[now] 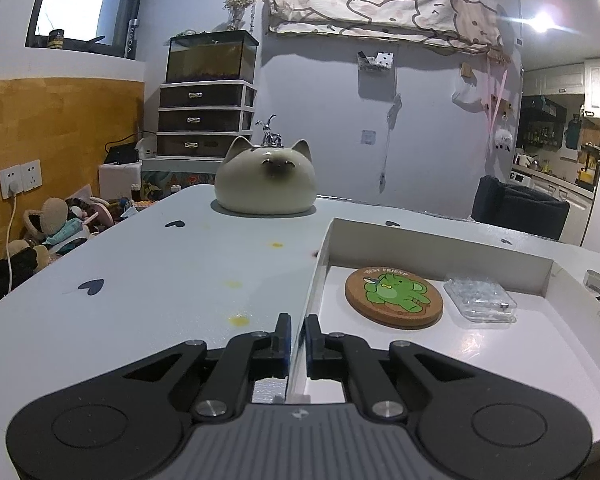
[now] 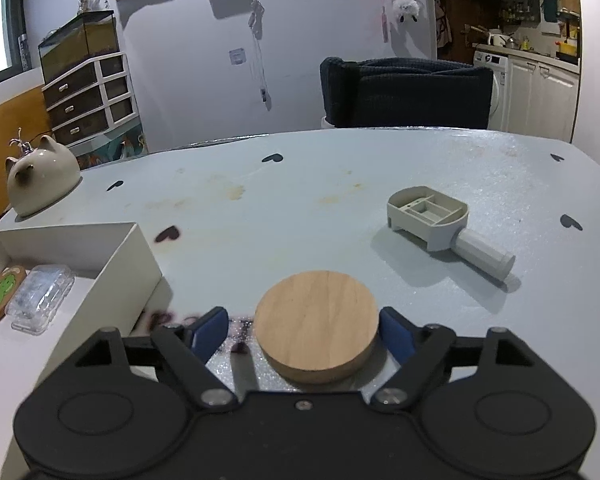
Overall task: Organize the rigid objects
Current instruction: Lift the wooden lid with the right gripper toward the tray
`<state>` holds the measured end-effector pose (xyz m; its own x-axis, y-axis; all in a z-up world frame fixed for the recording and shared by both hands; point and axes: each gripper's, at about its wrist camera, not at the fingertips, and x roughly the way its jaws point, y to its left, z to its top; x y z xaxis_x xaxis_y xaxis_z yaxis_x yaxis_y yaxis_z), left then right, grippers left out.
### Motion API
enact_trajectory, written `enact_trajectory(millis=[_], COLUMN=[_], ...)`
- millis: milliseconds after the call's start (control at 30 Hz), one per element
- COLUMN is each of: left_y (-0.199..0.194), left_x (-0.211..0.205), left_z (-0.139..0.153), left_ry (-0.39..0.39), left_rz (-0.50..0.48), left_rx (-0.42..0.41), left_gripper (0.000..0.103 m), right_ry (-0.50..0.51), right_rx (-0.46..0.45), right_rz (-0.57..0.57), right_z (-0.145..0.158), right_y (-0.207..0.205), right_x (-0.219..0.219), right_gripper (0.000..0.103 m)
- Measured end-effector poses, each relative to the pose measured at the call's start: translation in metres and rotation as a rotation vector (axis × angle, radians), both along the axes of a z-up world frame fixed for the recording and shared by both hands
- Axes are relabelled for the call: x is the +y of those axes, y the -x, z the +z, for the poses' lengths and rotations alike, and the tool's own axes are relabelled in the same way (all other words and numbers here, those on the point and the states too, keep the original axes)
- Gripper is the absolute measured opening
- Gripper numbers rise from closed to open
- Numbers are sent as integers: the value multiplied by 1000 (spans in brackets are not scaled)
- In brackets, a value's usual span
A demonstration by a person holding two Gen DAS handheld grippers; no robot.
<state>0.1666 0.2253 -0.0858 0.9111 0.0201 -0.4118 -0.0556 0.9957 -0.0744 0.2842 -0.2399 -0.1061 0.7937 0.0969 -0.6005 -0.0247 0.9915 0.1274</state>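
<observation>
My left tongs (image 1: 298,330) pinch the near left wall of the white box (image 1: 440,249). My right tongs (image 2: 304,330) are spread around the wooden disc (image 2: 317,322) on the bench (image 2: 340,184), right pad touching it, left pad apart.

the left wrist view sits low and close over the pale blue table (image 1: 140,264), looking along it past the white cardboard box's (image 1: 440,248) near wall toward the grey back wall. the right wrist view tilts down more steeply at open tabletop right of that box (image 2: 128,276). both share the box, the round cork coaster with a green figure (image 1: 394,297) (image 2: 0,296) and the cream cat-shaped ceramic jar (image 1: 265,178) (image 2: 42,178).
</observation>
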Motion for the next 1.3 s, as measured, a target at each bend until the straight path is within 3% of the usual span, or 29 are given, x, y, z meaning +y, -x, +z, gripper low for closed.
enact_trajectory(millis=[233, 400, 767, 900, 1067, 1300], left_y=[0, 1, 1, 0, 0, 0], left_x=[-1, -1, -1, -2, -1, -2], left_z=[0, 0, 0, 0, 0, 0], left_ry=[5, 4, 4, 5, 5, 2], left_rz=[-1, -1, -1, -1, -1, 0], left_rx=[0, 0, 0, 0, 0, 0], left_gripper=[6, 6, 6, 6, 6, 6], right_ry=[-32, 30, 18, 4, 19, -82], right_rx=[-26, -12, 20, 23, 22, -99], right_rz=[-79, -43, 33, 14, -20, -88], right_z=[7, 6, 0, 1, 1, 38], right_y=[7, 9, -3, -3, -3, 19], right_x=[-19, -18, 0, -2, -2, -11], right_gripper=[80, 80, 78, 69, 68, 68])
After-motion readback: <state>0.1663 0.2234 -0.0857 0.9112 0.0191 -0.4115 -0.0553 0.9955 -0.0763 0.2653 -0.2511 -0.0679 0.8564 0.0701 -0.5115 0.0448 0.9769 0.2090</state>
